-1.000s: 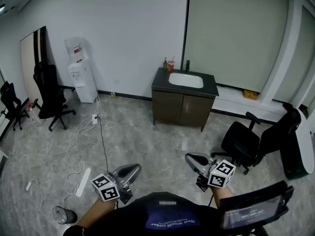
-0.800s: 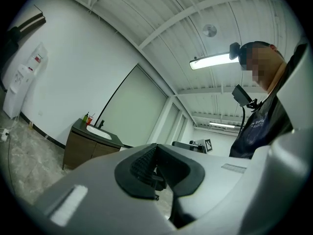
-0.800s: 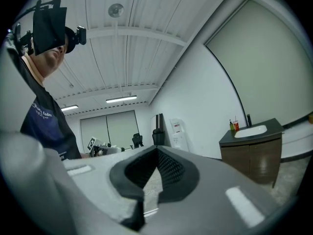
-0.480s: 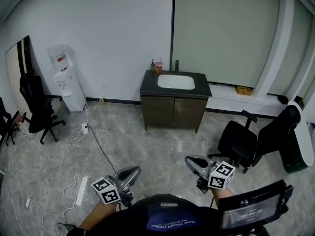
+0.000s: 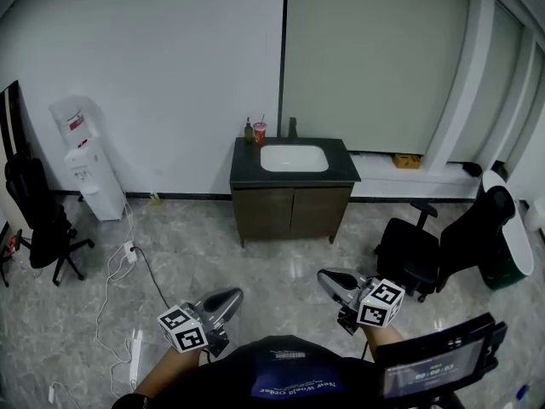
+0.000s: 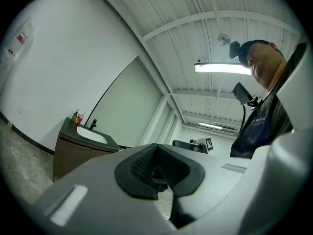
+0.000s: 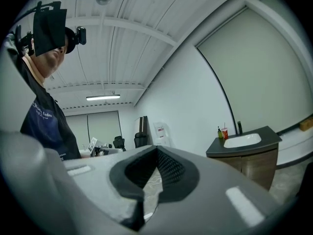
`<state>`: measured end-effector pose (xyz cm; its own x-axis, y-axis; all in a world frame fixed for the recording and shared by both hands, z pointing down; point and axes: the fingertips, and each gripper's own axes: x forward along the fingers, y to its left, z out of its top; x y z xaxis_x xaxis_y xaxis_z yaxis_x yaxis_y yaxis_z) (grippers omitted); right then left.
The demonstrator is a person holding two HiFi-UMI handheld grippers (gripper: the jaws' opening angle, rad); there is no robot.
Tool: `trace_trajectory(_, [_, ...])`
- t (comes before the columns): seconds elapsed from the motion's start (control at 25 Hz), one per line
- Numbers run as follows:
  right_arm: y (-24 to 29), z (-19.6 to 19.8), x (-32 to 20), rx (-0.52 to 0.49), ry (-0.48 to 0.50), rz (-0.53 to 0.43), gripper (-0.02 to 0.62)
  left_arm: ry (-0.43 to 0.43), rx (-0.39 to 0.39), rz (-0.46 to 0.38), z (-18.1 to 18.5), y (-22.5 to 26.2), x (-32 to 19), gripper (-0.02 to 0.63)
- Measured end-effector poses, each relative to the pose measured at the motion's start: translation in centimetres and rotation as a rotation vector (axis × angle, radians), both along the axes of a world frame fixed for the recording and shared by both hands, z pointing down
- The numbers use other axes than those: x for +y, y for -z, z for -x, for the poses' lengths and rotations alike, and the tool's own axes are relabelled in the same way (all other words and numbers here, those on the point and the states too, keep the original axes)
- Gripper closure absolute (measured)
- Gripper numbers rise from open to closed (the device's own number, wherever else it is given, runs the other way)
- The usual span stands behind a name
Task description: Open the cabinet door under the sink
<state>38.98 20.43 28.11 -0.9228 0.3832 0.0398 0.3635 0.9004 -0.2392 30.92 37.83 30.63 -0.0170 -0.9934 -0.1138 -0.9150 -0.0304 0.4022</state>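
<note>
So the cabinet (image 5: 294, 213) sits under the sink (image 5: 294, 158) against the far wall, and both its doors are shut, with the seam between them running straight up and down the middle. The person is well apart from it, with a stretch of bare floor (image 5: 255, 267) in between.

The thing that matters: the cabinet is dead ahead of both tools, sitting roughly between them. The left gripper (image 5: 232, 296) is off to the left of the seam, and the right gripper (image 5: 326, 277) lines up with the right-hand door, maybe a touch closer to centre. Both point level toward the cabinet.

Both grippers have their jaws pinched together with nothing in them, so they'd need to spread before grabbing anything.

From this far back I honestly can't make out a handle or a pull edge on either door. My guess is the grab ends up near the centre seam.
</note>
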Motion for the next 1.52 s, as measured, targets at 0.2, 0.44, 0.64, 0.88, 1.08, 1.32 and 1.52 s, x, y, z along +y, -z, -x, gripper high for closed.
trace_trajectory(0.2, [-0.6,4.6,0.1,0.007,-0.022,0.002,0.594,-0.015,-0.002,0.004,5.3,-0.2,-0.2,0.604])
trace_trajectory(0.44, [-1.3,9.8,-4.0,0.035,-0.015,0.003,0.594,0.013,0.034,0.009,11.1,-1.4,-3.3,0.604])
trace_trajectory(0.64, [-2.6,10.5,-6.7,0.030,0.017,0.015,0.594,0.047,0.024,0.029,11.1,-2.2,-5.6,0.604])
trace_trajectory(0.88, [-1.7,15.1,-15.5,0.019,0.111,0.015,0.594,0.122,0.017,0.020,13.6,-0.9,-13.9,0.604])
trace_trajectory(1.08, [-0.6,17.7,-21.9,-0.004,0.177,0.000,0.594,0.177,0.012,0.011,15.1,-0.2,-20.2,0.604])
trace_trajectory(1.32, [-1.2,20.0,-28.1,0.003,0.189,0.011,0.594,0.179,0.023,0.036,16.4,-0.5,-26.6,0.604])
trace_trajectory(1.52, [-2.4,22.5,-31.1,0.019,0.159,0.030,0.594,0.160,0.021,0.043,19.4,-1.6,-28.8,0.604])
